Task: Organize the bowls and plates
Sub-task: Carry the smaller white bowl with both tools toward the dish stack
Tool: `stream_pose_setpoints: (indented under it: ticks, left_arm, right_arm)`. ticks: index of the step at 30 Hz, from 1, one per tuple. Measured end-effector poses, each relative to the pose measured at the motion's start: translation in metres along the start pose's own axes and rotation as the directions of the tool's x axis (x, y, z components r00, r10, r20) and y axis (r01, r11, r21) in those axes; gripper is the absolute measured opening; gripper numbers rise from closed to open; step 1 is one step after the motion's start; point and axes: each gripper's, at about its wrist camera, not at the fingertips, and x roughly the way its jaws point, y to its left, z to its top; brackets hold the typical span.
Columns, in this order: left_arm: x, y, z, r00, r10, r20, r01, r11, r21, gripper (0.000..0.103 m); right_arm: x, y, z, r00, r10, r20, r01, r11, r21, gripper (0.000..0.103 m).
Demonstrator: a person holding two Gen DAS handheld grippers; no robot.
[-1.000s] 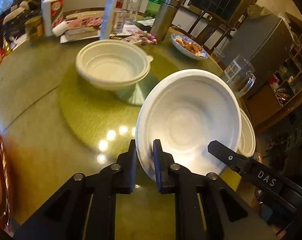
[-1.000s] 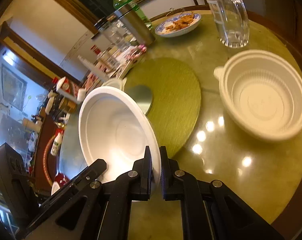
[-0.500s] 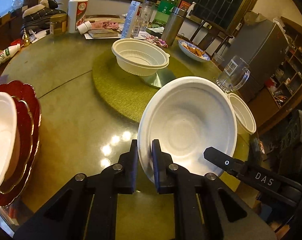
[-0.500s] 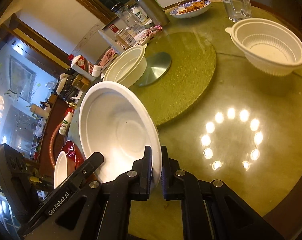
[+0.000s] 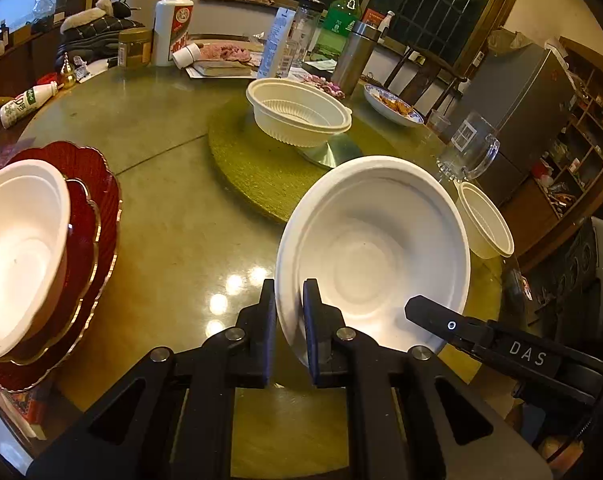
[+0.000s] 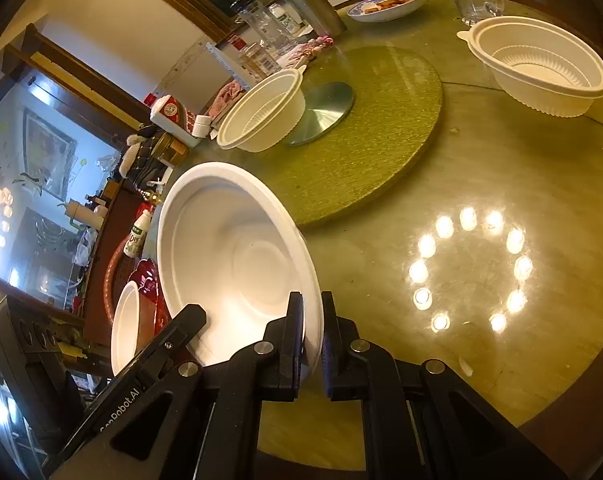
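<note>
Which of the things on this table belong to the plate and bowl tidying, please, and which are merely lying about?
Belonging to the job:
- white bowl, rim pinched by left gripper and right gripper
- red plates with a white bowl on top
- ribbed bowl on the turntable
- ribbed bowl near the glass mug

Lying about:
- glass mug
- green bottle
- steel flask
- dish of food

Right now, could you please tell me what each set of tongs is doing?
Left tongs: closed on the white bowl's rim.
Right tongs: closed on the same bowl's opposite rim.
</note>
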Motion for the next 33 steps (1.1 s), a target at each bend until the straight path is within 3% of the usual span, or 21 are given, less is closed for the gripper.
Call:
stream_pose_setpoints:
  ticks: [33]
  left_arm:
    - [-0.034, 0.016, -0.014, 0.997, 0.045, 0.063, -0.043, 0.999, -0.027, 0.011]
  right_arm:
    - [-0.002, 0.03, -0.014, 1.0, 0.025, -0.006, -0.025, 0.996, -0.081, 0.008]
